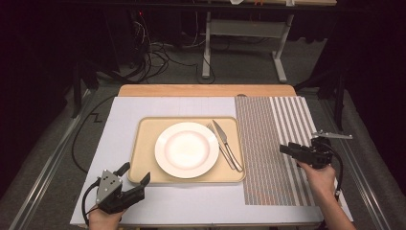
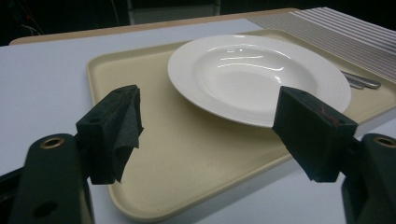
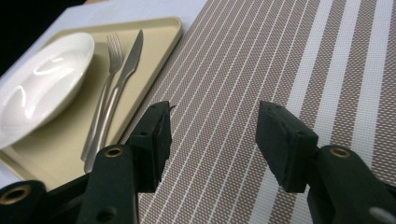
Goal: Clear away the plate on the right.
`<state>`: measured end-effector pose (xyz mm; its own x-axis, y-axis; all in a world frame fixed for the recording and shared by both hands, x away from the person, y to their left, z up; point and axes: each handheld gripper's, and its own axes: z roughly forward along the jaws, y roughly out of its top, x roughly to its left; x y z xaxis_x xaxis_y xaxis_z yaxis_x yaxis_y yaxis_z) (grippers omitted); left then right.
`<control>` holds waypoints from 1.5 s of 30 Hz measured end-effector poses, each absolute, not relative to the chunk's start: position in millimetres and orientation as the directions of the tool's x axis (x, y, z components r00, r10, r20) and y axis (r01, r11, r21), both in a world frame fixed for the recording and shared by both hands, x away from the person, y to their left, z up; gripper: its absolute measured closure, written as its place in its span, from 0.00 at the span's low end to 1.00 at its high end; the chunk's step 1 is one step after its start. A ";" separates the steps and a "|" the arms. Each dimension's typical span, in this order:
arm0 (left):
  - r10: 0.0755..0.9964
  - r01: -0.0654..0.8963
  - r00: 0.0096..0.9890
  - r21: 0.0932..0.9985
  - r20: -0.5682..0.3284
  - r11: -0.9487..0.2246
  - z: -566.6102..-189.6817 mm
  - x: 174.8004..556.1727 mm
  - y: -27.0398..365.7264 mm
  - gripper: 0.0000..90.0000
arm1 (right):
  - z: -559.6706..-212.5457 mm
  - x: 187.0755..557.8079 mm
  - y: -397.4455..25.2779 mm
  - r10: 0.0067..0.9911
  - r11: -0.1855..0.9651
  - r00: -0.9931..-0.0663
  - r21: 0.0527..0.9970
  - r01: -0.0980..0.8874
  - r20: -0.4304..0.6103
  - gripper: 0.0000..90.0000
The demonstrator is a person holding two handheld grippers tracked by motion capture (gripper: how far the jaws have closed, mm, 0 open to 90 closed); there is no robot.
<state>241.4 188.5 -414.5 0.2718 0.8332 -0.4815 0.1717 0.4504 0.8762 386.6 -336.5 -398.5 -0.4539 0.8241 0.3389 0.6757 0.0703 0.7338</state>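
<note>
Down at the near left corner of the table, the left gripper (image 1: pixel 135 173) has its two black jaws spread wide apart, and nothing is between them. It holds nothing and touches nothing. It sits just in front of the tan tray (image 1: pixel 143 158), near the tray's front left corner, and it points at the tray. In the left gripper view, the white plate (image 2: pixel 252 74) lies on the tray (image 2: pixel 187 158) just past the open jaws. Over on the other side, the right gripper (image 1: pixel 287 149) is open too, with a clear gap between its jaws, and it is empty. It hangs above the striped mat (image 1: pixel 268 143), which lies just to the right of the tray. In the right gripper view, the brown and white stripes of the mat (image 3: pixel 289 60) run under the jaws, and the fork (image 3: pixel 108 79) and the knife (image 3: pixel 126 70) lie side by side on the tray, between the plate (image 3: pixel 42 79) and the tray's edge. From the high view, the tray and the mat rest on a pale sheet (image 1: pixel 124 110) that covers a wooden table (image 1: pixel 206 90). Behind the table the room is dark, with a grey floor, a bunch of cables (image 1: pixel 153 60) and a white metal stand (image 1: pixel 239 28).
</note>
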 end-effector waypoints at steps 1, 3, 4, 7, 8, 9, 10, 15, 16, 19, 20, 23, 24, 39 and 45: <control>0.833 0.172 0.272 0.876 -0.481 0.450 -414.4 241.4 188.5 0.27 | -397.7 385.1 -335.8 0.828 0.083 -0.458 0.737 0.671 0.323 0.50; 0.833 0.172 0.271 0.876 -0.482 0.451 -414.4 241.3 188.4 0.27 | -396.4 381.9 -334.5 0.831 0.102 -0.468 0.746 0.658 0.299 0.49; 0.833 0.171 0.271 0.876 -0.482 0.451 -414.4 241.4 188.5 0.27 | -395.9 380.2 -334.1 0.833 0.112 -0.474 0.752 0.650 0.286 0.49; 0.833 0.171 0.271 0.875 -0.483 0.453 -414.4 241.3 188.5 0.27 | -394.8 375.1 -333.2 0.836 0.140 -0.491 0.768 0.625 0.246 0.47; 0.833 0.170 0.271 0.875 -0.483 0.452 -414.3 241.3 188.5 0.27 | -393.8 371.3 -332.6 0.838 0.156 -0.497 0.775 0.612 0.224 0.47; 0.833 0.171 0.270 0.875 -0.483 0.453 -414.3 241.3 188.6 0.27 | -393.4 369.5 -332.4 0.838 0.164 -0.502 0.779 0.606 0.214 0.46; 0.833 0.170 0.270 0.875 -0.483 0.453 -414.3 241.3 188.6 0.27 | -393.1 367.6 -332.1 0.839 0.174 -0.507 0.783 0.598 0.200 0.46; 0.833 0.170 0.270 0.875 -0.484 0.453 -414.2 241.3 188.6 0.27 | -394.0 358.2 -332.4 0.837 0.201 -0.522 0.793 0.575 0.166 0.44; 0.832 0.170 0.270 0.874 -0.485 0.455 -414.2 241.3 188.6 0.27 | -394.5 356.7 -332.8 0.837 0.204 -0.523 0.795 0.571 0.161 0.44; 0.832 0.170 0.270 0.874 -0.485 0.455 -414.1 241.2 188.5 0.27 | -396.0 352.2 -334.2 0.837 0.216 -0.529 0.806 0.552 0.138 0.43; 0.832 0.169 0.270 0.874 -0.485 0.455 -414.1 241.2 188.5 0.27 | -396.7 350.8 -334.6 0.836 0.217 -0.531 0.808 0.548 0.136 0.42; 0.832 0.169 0.269 0.874 -0.486 0.456 -414.1 241.3 188.5 0.27 | -398.2 346.3 -335.4 0.837 0.219 -0.532 0.813 0.539 0.128 0.41; 0.832 0.169 0.269 0.874 -0.486 0.456 -414.1 241.3 188.6 0.27 | -398.7 344.9 -335.6 0.837 0.219 -0.533 0.815 0.536 0.126 0.41; 0.831 0.165 0.267 0.873 -0.488 0.460 -413.8 241.0 189.0 0.27 | -411.1 329.3 -338.2 0.832 0.194 -0.542 0.850 0.491 0.123 0.36; 0.832 0.165 0.267 0.873 -0.487 0.458 -413.8 240.6 189.5 0.27 | -413.9 324.9 -339.2 0.824 0.183 -0.554 0.873 0.453 0.115 0.34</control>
<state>240.6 189.5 -413.8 0.2665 0.8319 -0.4868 0.1651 0.4582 0.8734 324.9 -339.2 -413.9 -0.5543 0.8243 0.1152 0.4530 0.1826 0.8726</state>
